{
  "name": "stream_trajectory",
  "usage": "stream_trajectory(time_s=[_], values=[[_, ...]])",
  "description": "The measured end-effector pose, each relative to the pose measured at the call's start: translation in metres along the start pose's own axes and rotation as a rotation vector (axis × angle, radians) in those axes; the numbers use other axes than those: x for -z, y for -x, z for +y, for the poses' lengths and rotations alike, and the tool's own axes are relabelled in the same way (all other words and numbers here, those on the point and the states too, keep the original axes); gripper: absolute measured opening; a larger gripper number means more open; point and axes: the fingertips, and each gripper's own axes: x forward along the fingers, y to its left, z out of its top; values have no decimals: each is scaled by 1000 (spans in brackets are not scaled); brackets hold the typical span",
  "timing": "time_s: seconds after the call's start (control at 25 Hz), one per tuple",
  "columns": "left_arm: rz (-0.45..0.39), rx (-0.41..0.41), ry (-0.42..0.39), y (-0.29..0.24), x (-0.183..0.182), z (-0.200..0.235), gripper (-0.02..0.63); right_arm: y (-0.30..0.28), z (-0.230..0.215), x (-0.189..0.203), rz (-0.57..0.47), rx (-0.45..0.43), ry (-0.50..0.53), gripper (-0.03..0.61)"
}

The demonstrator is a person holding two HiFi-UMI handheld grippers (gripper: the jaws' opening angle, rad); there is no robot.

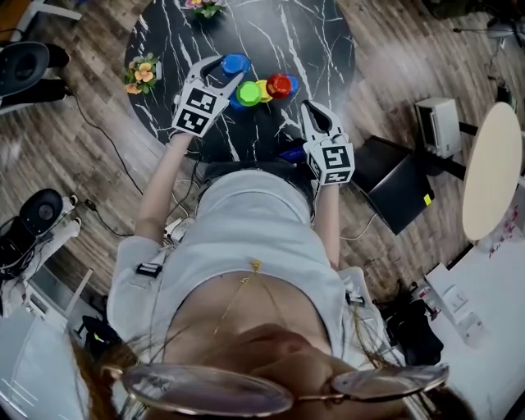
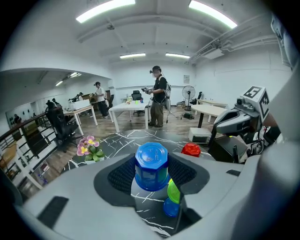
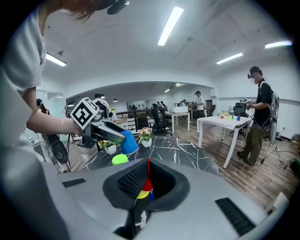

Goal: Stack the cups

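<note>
A round bench (image 1: pixel 271 33) with a black marble top veined in white stands on a wood-plank floor (image 1: pixel 57 156). Toward its near side, a cluster of cups sits close together on the stone: a green cup (image 1: pixel 248 93), a yellow cup (image 1: pixel 264 89) just beside it, then a red cup (image 1: pixel 280 84), with a sliver of a small blue cup (image 1: pixel 294 82) showing at the red one's far side. A flower pot (image 1: pixel 141 74) of pink and yellow blooms sits at the left edge, a second flower pot (image 1: pixel 203 7) at the far edge. Cables (image 1: pixel 98 139) trail across the floor beside the bench.
</note>
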Motion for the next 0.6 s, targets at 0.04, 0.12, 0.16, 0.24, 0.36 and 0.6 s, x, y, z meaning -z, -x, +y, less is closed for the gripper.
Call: stream_trajectory(time_s=[0.04, 0.12, 0.16, 0.24, 0.36, 0.6], values=[[-8, 7, -4, 3, -6, -3, 233, 1, 0, 0, -1, -1, 2, 20], [-21, 21, -12, 8, -17, -9, 233, 2, -1, 0, -2, -3, 6, 20], [-27, 28, -17, 10, -21, -12, 233, 2, -1, 0, -2, -5, 7, 20], [-33, 43, -27, 14, -29, -19, 233, 3, -1, 0, -2, -7, 8, 20], [-32, 72, -55, 17, -37, -31, 233, 5, -3, 0, -7, -9, 10, 20], [-4, 133, -111, 15, -40, -59, 233, 10, -6, 2, -6, -10, 8, 20]])
